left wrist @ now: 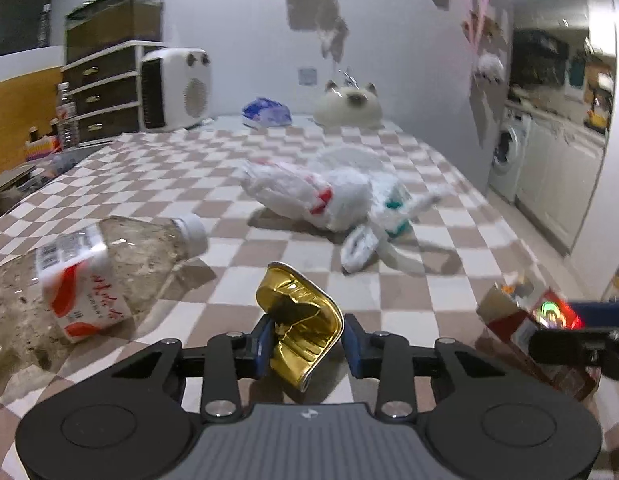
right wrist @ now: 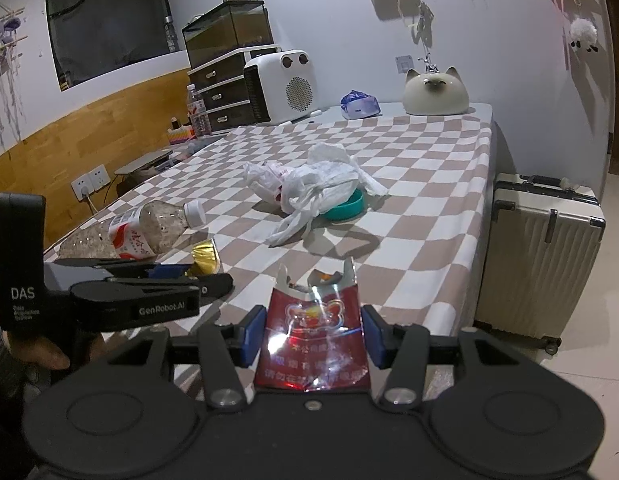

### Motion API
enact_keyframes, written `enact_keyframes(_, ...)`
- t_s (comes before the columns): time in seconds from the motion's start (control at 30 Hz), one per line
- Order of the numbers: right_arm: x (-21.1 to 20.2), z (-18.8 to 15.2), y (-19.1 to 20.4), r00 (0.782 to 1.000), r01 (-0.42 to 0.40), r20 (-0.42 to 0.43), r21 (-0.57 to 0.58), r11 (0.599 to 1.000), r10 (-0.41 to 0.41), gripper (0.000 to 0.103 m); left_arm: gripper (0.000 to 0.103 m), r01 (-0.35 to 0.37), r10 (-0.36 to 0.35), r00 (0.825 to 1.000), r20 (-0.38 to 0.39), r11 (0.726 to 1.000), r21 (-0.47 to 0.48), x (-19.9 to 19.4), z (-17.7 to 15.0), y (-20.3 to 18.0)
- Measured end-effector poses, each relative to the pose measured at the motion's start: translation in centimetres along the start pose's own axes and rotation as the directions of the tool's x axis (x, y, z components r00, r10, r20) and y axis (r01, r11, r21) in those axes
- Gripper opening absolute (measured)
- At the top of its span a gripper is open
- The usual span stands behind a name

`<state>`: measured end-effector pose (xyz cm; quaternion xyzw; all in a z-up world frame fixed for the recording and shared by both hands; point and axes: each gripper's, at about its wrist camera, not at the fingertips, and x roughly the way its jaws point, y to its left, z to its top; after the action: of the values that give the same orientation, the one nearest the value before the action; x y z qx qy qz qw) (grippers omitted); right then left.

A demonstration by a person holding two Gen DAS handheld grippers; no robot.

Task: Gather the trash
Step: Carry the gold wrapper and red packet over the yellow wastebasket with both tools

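Left tongs point(left wrist: 307, 340) pinch the crumpled gold foil wrapper point(left wrist: 299, 320); right tongs point(right wrist: 313, 334) hold the red cigarette pack point(right wrist: 315, 336). Next, I'd say: carry both to the white plastic bag point(right wrist: 305, 188).

In the right wrist view, the left tool point(right wrist: 207, 276) carries white lettering: "DAS" on its upright black handle block, with smaller lines beneath too small to read, and "GenRobot.AI" along its side arm. The red packet point(right wrist: 314, 340) bears Chinese characters, glare-blurred and unreadable; red characters on the plastic bottle point(right wrist: 149, 228) label cannot be made out either
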<state>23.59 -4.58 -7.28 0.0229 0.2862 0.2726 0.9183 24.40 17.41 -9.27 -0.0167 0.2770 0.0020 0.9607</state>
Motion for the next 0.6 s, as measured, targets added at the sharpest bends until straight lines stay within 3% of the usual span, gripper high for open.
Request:
enact_keyframes(0.23,-0.1,0.0,0.2,1.0,0.016,-0.001,-0.01,1.0,-0.016,0.052,0.033,-0.002,0.003,0.998,0.056,1.0,-0.025,-1.9,-0.1,0.1)
enact_keyframes(0.6,-1.0,-0.6,1.3,0.998,0.021,-0.057,-0.087,0.996,-0.026,0.052,0.033,0.031,-0.025,0.998,0.061,0.996,-0.088,-4.8,-1.4,0.1)
